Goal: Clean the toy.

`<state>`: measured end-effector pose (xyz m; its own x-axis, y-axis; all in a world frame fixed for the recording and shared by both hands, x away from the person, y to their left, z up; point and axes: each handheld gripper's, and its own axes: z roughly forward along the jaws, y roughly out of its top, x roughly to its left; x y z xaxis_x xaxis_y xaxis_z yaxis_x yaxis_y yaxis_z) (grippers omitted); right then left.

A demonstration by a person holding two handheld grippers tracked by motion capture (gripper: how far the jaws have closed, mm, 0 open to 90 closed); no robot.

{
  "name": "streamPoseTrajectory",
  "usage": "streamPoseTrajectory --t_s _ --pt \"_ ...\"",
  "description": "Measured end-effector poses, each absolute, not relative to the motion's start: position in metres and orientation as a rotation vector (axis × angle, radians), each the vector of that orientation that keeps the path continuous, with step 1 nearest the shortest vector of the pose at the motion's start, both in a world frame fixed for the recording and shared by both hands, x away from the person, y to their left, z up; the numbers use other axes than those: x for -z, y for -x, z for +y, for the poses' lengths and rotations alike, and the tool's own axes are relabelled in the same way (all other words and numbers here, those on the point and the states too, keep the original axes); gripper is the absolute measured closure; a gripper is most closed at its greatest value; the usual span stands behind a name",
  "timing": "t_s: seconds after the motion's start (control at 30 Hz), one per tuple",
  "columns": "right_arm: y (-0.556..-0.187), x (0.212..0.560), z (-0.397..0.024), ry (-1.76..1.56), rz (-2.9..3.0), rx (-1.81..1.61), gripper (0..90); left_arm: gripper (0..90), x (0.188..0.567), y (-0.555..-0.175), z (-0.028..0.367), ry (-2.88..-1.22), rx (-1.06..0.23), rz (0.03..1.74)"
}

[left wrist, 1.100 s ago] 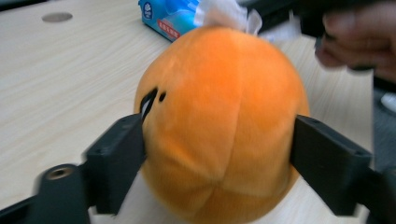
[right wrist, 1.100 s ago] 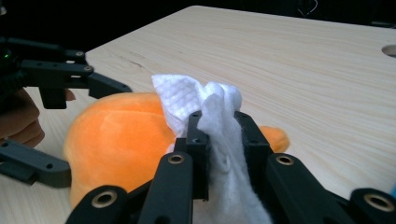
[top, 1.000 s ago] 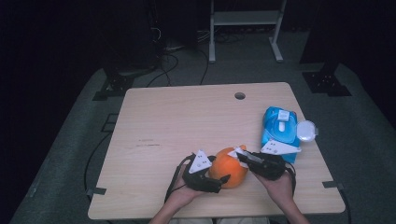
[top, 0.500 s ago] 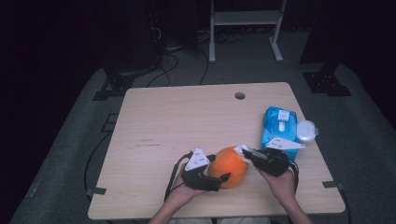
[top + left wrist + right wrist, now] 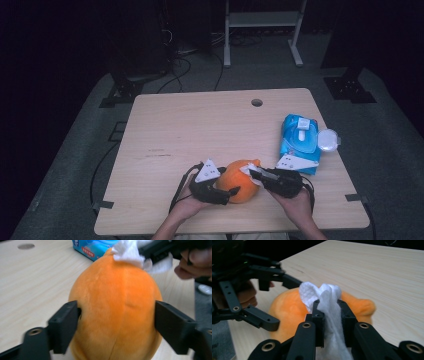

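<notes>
High camera looked down over the table (image 5: 200, 125) from the person's side, both gripper cameras sat close, facing across the shared orange plush (image 5: 239, 181) (image 5: 115, 310) (image 5: 287, 312).

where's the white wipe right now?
The white wipe is pinched in the right gripper, pressed on top of the orange plush toy near the table's front edge.

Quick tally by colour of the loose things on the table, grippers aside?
Orange: 1, the plush toy
Blue: 1, the wipes pack
White: 2, the wipe pinched against the toy, and the round lid beside the pack
Total: 4
</notes>
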<state>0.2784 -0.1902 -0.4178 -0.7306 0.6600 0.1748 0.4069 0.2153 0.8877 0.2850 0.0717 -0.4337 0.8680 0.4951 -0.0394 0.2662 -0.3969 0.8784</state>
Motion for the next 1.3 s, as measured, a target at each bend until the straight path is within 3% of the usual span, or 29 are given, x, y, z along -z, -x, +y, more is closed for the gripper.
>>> streamPoseTrajectory --t_s 0.2,0.4,0.83,1.0,1.07,1.13,1.3 --pt "-0.296 0.425 -0.219 -1.144 2.19 -1.494 77.5 27.4 0.435 -0.28 0.066 -2.023 -0.301 0.489" --pt "-0.286 0.413 -0.203 -1.011 2.224 -1.518 77.5 27.3 0.436 -0.278 0.065 -2.026 -0.309 0.464" --pt "-0.294 0.419 -0.22 -1.11 2.183 -1.582 77.7 26.7 0.438 -0.278 0.065 -2.027 -0.285 0.433" --pt "-0.295 0.422 -0.216 -1.075 2.246 -1.549 77.5 9.5 0.437 -0.285 0.068 -1.968 -0.23 0.539" --pt "-0.296 0.423 -0.222 -1.113 2.235 -1.576 77.4 8.1 0.443 -0.287 0.066 -1.975 -0.193 0.571" --pt "-0.293 0.419 -0.22 -1.106 2.24 -1.608 77.4 9.0 0.446 -0.285 0.062 -1.993 -0.184 0.55" --pt "-0.287 0.409 -0.193 -0.933 2.319 -1.594 77.2 22.0 0.439 -0.271 0.053 -2.044 -0.322 0.424"
